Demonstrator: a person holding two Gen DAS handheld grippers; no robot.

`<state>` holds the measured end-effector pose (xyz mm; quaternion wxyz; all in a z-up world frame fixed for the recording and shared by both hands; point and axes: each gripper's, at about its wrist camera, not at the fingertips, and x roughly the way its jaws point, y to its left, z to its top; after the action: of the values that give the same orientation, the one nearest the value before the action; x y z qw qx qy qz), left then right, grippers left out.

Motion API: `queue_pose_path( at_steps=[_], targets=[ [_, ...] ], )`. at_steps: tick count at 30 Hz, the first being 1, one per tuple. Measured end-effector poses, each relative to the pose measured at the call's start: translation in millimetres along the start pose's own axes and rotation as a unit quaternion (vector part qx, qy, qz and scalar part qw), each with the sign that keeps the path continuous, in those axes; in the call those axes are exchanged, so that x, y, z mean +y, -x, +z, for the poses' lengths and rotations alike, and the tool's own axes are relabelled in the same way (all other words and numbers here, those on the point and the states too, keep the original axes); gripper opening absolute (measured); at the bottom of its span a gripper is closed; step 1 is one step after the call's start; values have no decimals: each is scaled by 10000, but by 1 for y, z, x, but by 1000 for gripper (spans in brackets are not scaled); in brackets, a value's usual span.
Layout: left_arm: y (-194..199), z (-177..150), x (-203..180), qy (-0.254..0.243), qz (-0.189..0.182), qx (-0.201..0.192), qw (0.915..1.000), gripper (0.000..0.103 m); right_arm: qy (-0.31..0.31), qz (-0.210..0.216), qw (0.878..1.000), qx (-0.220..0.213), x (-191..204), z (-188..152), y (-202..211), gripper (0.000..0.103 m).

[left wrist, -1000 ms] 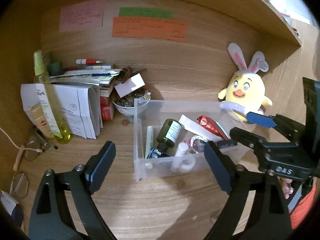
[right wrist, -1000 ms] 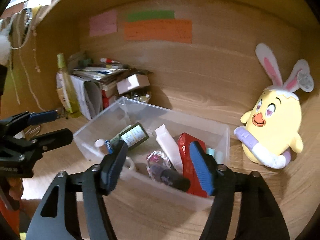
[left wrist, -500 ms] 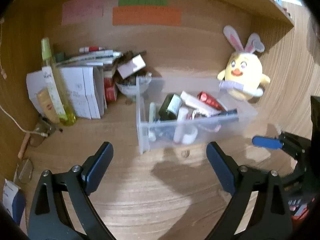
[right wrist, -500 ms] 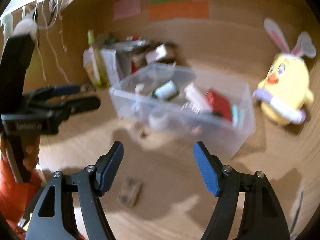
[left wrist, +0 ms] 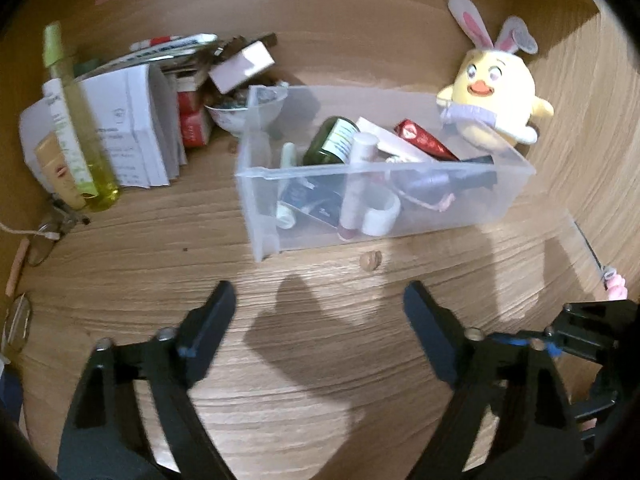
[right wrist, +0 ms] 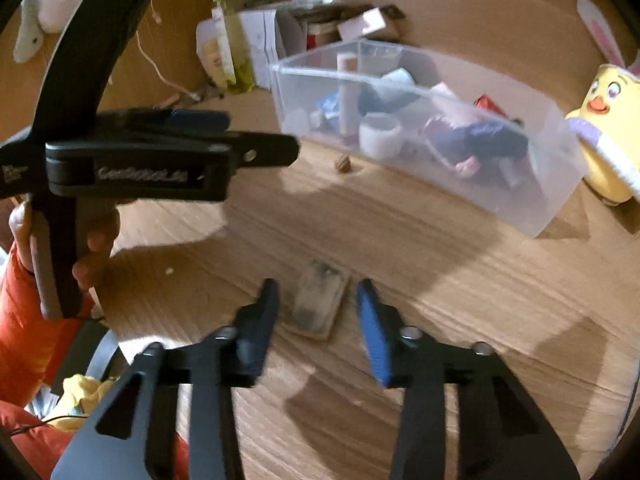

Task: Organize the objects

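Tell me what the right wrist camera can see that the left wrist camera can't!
Only the right wrist view shows the small flat block on the desk between the right gripper's fingers, which have just been closing but don't touch it yet. It also shows the hand holding the left gripper. Only the left wrist view shows the bowl behind the bin. Both show the clear bin, the chick toy, the yellow bottle and the nut.

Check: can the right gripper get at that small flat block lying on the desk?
Probably yes. The right gripper has just been closing, fingers either side of the flat block, not touching; nothing covers it.
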<state>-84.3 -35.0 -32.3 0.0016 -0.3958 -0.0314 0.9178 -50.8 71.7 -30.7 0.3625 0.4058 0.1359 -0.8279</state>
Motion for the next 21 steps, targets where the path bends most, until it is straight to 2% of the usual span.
queue_pose_path(
  at_steps=[1, 2, 5, 7, 12, 16, 18, 19, 21],
  targets=[
    [-4, 1, -2, -28, -25, 42, 10000, 76, 57, 11, 10000, -30, 2, -1, 1, 24],
    [-8, 2, -5, -59, -48, 77, 9999, 74, 85, 49, 9999, -32, 2, -1, 1, 24],
    [-20, 7, -14, -200, -65, 176, 9996, 65, 45, 89, 9999, -112, 0, -3, 3, 23],
    [-26, 11, -18, -274, -114, 206, 9993, 63, -24, 92, 9998, -184, -3, -2, 7, 23],
    [-42, 19, -24, -293, -190, 333, 9988, 50, -206, -101, 9989, -416, -20, 5, 22, 23],
    [-50, 23, -29, -330, -218, 429, 9983, 35, -368, -290, 9972, -584, -36, 10, 35, 23],
    [-51, 23, -32, -384, -259, 476, 9978, 23, -450, -358, 9962, -648, -43, 14, 38, 23],
    [-51, 23, -33, -400, -288, 512, 9975, 12, -509, -377, 9956, -689, -48, 15, 41, 23],
    [-49, 22, -35, -421, -281, 476, 9976, 12, -610, -410, 9944, -766, -54, 20, 43, 23]
  ],
)
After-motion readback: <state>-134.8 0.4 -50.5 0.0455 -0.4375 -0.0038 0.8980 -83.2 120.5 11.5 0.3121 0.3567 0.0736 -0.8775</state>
